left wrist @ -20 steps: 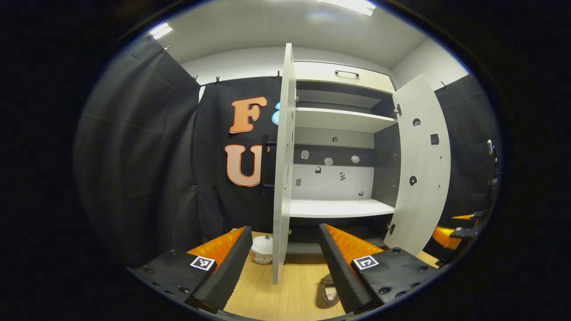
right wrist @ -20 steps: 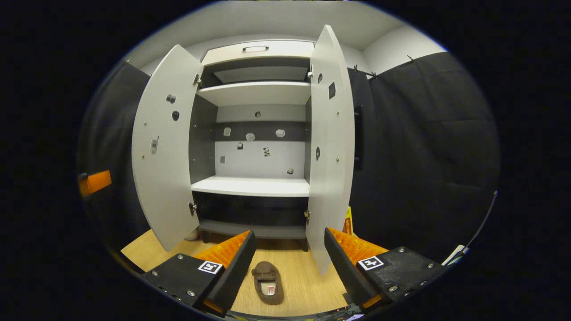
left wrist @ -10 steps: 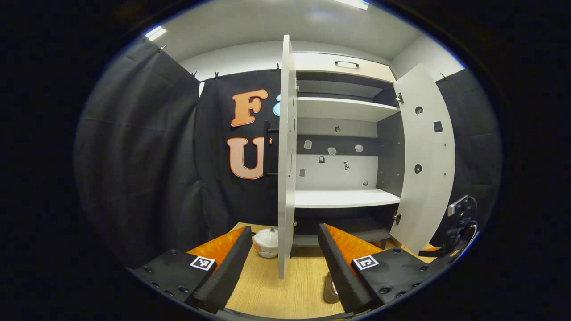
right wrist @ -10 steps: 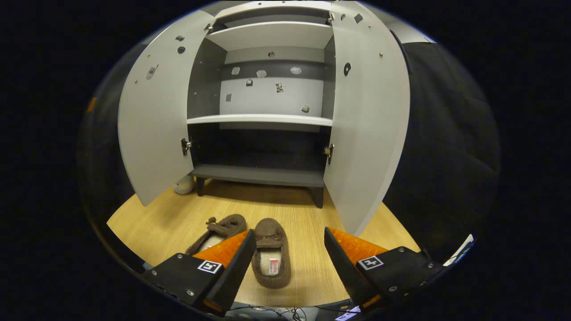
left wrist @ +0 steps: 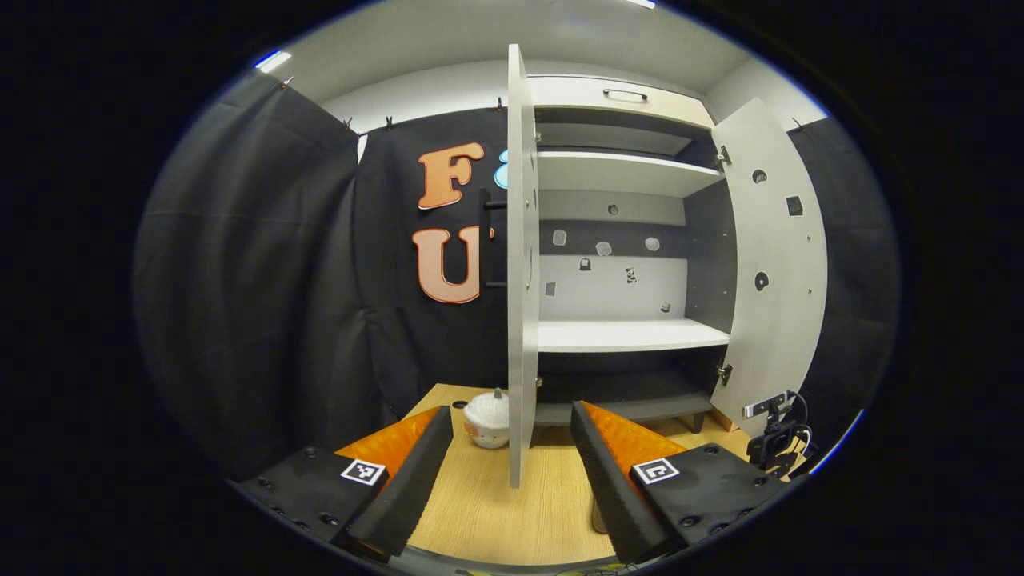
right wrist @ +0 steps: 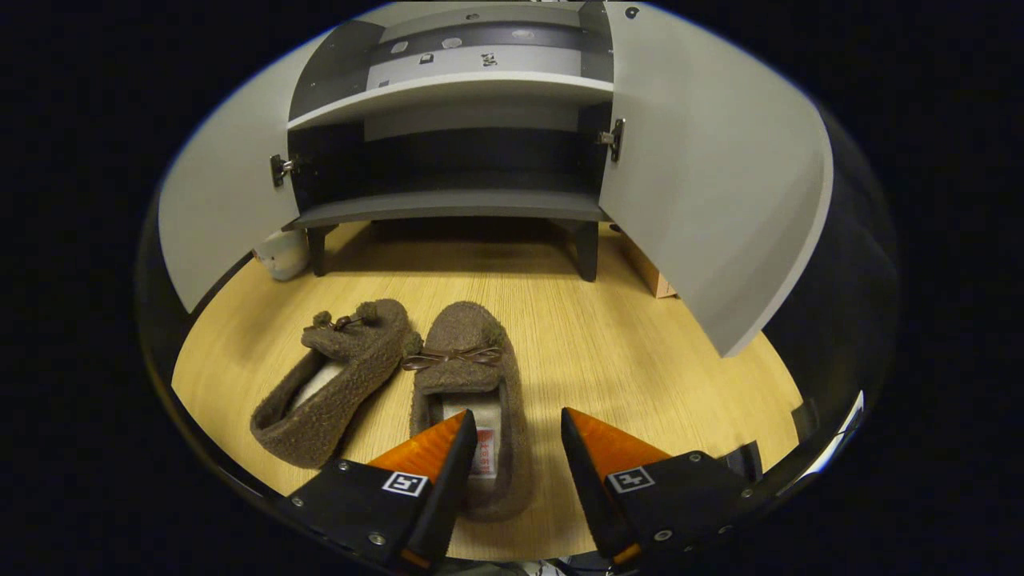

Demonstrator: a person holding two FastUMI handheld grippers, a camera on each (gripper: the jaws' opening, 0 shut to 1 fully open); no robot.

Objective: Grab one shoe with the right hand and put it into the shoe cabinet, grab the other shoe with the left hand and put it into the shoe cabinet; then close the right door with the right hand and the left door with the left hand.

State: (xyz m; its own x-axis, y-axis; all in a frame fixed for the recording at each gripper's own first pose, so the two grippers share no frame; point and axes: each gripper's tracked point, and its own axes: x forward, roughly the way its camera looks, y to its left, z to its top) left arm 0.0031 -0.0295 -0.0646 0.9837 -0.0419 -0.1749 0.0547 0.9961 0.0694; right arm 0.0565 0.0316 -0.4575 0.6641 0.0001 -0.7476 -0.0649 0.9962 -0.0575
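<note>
Two brown fuzzy slippers lie side by side on the wood floor in the right gripper view. The right slipper (right wrist: pixel 462 376) has a small bow, and the left slipper (right wrist: pixel 332 384) lies angled beside it. My right gripper (right wrist: pixel 516 424) is open just above the right slipper's heel, its left finger (right wrist: pixel 436 452) over the opening. The shoe cabinet (right wrist: pixel 452 206) stands behind with its left door (right wrist: pixel 216 208) and right door (right wrist: pixel 712 184) open. My left gripper (left wrist: pixel 510 412) is open and holds nothing, facing the edge of the left door (left wrist: pixel 520 264).
A small white round object (right wrist: pixel 282 254) sits on the floor by the cabinet's left leg (left wrist: pixel 488 418). A brown box (right wrist: pixel 656 280) stands behind the right door. A black device with a cable (left wrist: pixel 774 438) shows low on the right. Black cloth walls both sides.
My right gripper has tipped down and dropped towards the slippers, ending over the right one with its fingers a little closer together. The left gripper has drifted slightly, still open.
</note>
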